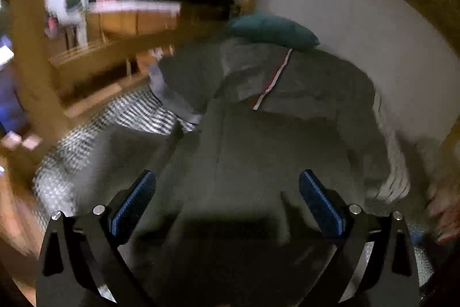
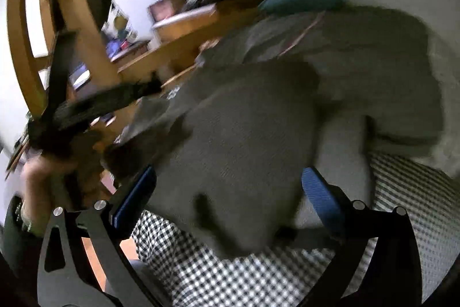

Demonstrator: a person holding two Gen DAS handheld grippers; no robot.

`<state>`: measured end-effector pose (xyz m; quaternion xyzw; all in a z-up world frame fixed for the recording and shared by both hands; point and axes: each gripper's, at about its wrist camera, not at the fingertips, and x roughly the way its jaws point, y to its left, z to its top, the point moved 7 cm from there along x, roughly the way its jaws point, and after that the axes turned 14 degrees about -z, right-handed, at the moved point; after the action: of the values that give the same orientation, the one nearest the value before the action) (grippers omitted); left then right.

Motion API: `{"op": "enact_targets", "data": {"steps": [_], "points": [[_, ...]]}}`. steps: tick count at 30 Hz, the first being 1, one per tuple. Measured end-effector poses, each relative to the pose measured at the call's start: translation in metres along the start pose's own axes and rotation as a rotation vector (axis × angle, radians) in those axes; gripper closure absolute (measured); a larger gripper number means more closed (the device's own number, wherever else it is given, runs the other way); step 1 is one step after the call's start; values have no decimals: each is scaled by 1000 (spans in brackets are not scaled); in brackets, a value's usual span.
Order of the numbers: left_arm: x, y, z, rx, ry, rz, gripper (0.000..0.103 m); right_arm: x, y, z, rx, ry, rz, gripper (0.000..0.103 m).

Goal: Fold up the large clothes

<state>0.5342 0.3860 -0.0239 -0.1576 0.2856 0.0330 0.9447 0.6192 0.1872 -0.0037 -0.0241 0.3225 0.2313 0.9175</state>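
Note:
A large grey garment (image 1: 258, 140) with a red and white stripe lies spread on a bed with a black-and-white checked sheet (image 1: 123, 117). My left gripper (image 1: 227, 192) is open just above the garment's near part, holding nothing. In the right wrist view the same grey garment (image 2: 244, 128) lies bunched over the checked sheet (image 2: 230, 272). My right gripper (image 2: 230, 186) is open above the garment's near edge, holding nothing. The left gripper's black frame (image 2: 86, 105) and the hand holding it show at the left. Both views are blurred.
A teal pillow (image 1: 273, 30) lies at the head of the bed by a white wall (image 1: 359, 13). A wooden bed frame (image 1: 120, 53) runs along the left. Cluttered shelves and a desk (image 2: 184, 19) stand beyond. A hand (image 1: 442, 209) shows at the right edge.

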Motion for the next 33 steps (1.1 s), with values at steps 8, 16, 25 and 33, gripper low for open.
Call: {"op": "enact_targets", "data": {"steps": [8,16,25,33], "points": [[-124,-48,-106,47,14,48,5,-96,2,-81,-3,40,-185,3],[-195,-63,-184,102,88,113,5,-155,12,-143,-2,41,-245,3],[-250,-73,-246,146,119,91,5,-209,34,-215,5,77,-266,3],[-287,-78,-274,189,137,46,5,-262,45,-250,33,72,-324,3]]}}
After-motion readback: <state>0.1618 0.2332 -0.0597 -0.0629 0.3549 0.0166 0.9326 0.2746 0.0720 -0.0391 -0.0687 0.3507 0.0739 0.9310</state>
